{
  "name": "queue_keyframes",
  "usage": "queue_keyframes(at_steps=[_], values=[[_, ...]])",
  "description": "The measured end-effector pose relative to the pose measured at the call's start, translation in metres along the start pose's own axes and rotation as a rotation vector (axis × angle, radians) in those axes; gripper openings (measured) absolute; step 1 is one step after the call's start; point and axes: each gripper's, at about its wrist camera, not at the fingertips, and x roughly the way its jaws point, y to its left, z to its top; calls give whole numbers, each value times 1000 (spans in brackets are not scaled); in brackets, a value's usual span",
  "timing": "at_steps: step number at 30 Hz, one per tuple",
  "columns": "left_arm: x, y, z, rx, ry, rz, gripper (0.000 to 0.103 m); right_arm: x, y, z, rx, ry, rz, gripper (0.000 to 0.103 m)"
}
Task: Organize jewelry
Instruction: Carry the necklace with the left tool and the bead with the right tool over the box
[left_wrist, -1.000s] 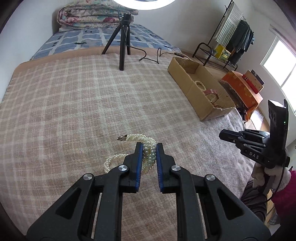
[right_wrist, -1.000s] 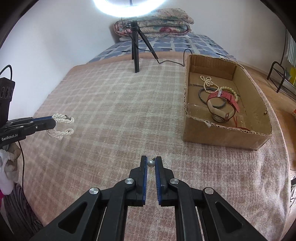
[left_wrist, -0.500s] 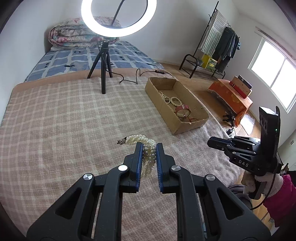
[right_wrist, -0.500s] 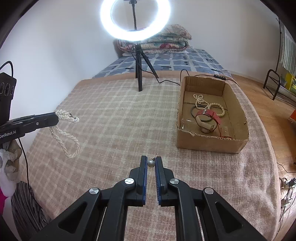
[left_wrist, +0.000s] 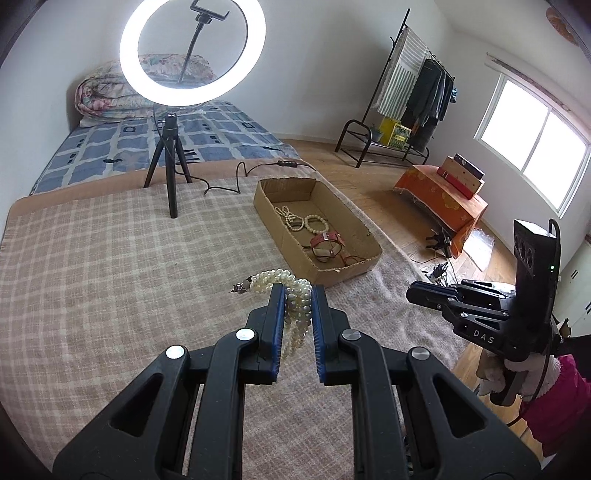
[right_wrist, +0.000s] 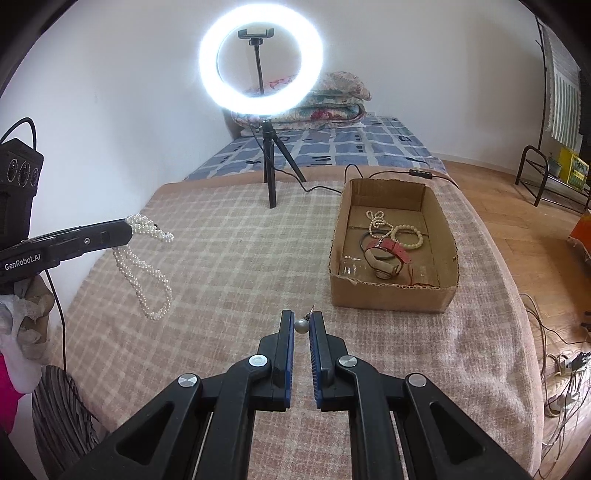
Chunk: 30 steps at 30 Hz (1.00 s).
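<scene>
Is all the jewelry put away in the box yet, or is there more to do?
Partly done. The open cardboard box already holds a red-strapped watch, a cream bead bracelet and a thin pearl strand. In hand: the left gripper is shut on a long white pearl necklace, and the right gripper on a small silver ball earring. Both pieces are not yet in the box.

Left gripper (left_wrist: 298, 295) raised, jaws clamped, right gripper (right_wrist: 302, 323) level, jaws pinched nearly closed
</scene>
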Motion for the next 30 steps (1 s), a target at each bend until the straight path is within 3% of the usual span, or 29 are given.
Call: queue_keyframes(at_steps=[11, 30], values=[[29, -28, 24, 16, -17, -59, 12, -15, -33, 21, 11, -55, -41, 6], [111, -47, 103, 36, -73, -95, 12, 25, -90, 43, 38, -52, -62, 6]])
